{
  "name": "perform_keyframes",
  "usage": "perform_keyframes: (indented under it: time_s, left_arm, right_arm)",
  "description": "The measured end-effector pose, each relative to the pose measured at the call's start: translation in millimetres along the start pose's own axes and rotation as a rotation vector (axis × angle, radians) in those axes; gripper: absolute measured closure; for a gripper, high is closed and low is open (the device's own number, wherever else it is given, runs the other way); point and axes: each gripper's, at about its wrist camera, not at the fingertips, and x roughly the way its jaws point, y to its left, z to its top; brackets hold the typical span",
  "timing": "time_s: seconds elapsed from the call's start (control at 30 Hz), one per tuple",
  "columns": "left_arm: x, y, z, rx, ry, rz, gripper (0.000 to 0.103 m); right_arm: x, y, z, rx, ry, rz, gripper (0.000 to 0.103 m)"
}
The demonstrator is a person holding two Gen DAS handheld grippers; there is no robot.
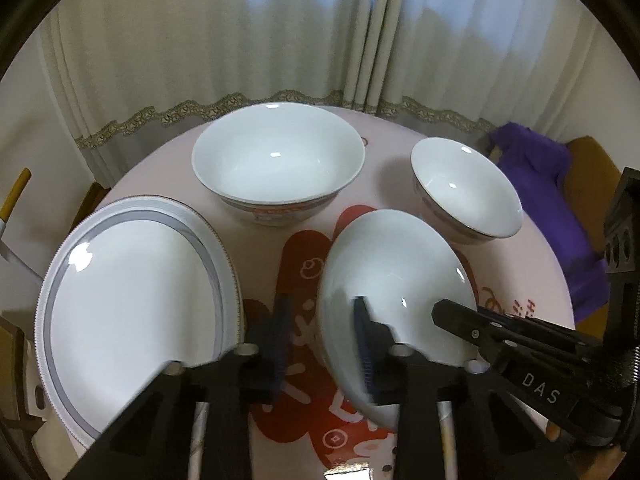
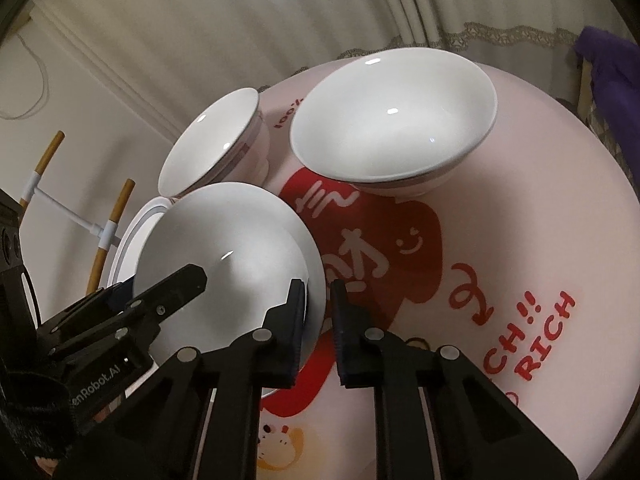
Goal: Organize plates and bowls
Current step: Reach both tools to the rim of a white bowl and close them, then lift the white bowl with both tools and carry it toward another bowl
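A shallow white dish [image 1: 392,276] is at the front of the round table, and both grippers grip its rim from opposite sides. My left gripper [image 1: 323,316] is shut on its left rim, one pad inside and one outside. My right gripper [image 2: 318,294] is shut on the far side of the dish [image 2: 228,248]; it also shows as a black finger, the right gripper [image 1: 452,316]. Left of the dish lies a flat plate with a grey band [image 1: 132,304]. Behind stand a large white bowl [image 1: 278,164] and a smaller bowl [image 1: 468,188].
The table [image 1: 304,264] has a pink cover with red cartoon print. Pale curtains hang close behind it. A purple cloth [image 1: 552,200] lies over a chair at the right. A white rack with wooden tips [image 2: 116,216] stands beyond the plate.
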Motion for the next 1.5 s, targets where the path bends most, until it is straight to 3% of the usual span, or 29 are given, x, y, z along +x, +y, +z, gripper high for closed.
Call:
perform_keyframes:
  time_s: [0.1, 0.33, 0.77, 1.07, 1.27, 1.5]
  left_arm:
    - [2.3, -1.6, 0.6, 0.007, 0.009, 0.005, 0.093]
    - [-4.0, -2.4, -3.5, 0.003, 0.008, 0.005, 0.095]
    - [-74.7, -18.2, -5.3, -0.002, -0.128, -0.067, 0.095]
    - [-100.9, -8.6, 5.7, -0.022, -0.189, -0.089, 0.095]
    - [-104.1, 15.5, 24.2, -0.04, -0.211, -0.06, 0.095]
    - [-68.3, 49.5, 52.6, -0.093, -0.185, -0.034, 0.095]
  right_arm:
    - [0.5, -0.5, 1.4, 0.001, 0.001, 0.014, 0.093]
    - [-13.9, 5.6, -1.9, -0.017, -0.014, 0.016, 0.095]
    - [-91.3, 34.5, 11.7, -0.117, -0.141, -0.013, 0.095]
    - [-120.0, 64.0, 32.8, -0.196, -0.19, -0.046, 0.095]
    - [-106.5, 89.2, 61.6, -0.241, -0.191, -0.047, 0.095]
    - [-57.6, 105.4, 91.6, -0.263, -0.151, -0.074, 0.094]
